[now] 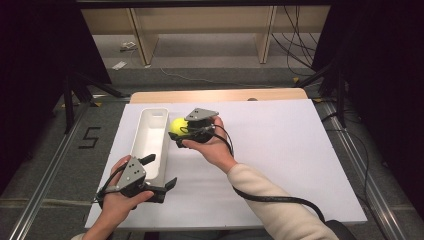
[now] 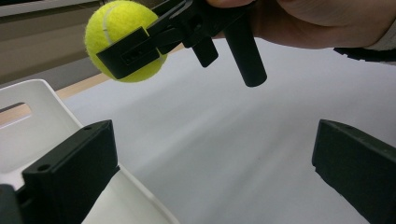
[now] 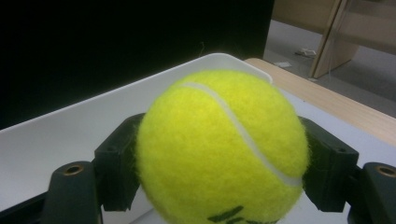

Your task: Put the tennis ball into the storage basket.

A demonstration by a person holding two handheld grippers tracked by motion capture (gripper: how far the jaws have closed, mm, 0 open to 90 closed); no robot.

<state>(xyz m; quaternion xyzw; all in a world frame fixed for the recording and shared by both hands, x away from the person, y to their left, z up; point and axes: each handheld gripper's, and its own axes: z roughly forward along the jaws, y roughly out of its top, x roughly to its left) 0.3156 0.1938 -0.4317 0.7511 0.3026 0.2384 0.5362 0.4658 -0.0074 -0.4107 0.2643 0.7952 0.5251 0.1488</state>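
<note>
Ball (image 3: 222,149) in right claw (image 1: 179,130) (seam diagonal), beside long tray (image 1: 150,142); left claw (image 1: 159,172) wide.

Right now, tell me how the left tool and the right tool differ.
The right tool is shut on the tennis ball, beside the white tray's far end; the left tool is open and holds nothing. The left tool sits at the tray's near end, one jaw on each side of the tray's wall. Both are black, each held in one hand.

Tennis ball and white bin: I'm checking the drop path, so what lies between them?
Nothing. In the high view the tennis ball, clamped in the right gripper, sits just beside the white bin's rim, with bare gap only.
</note>
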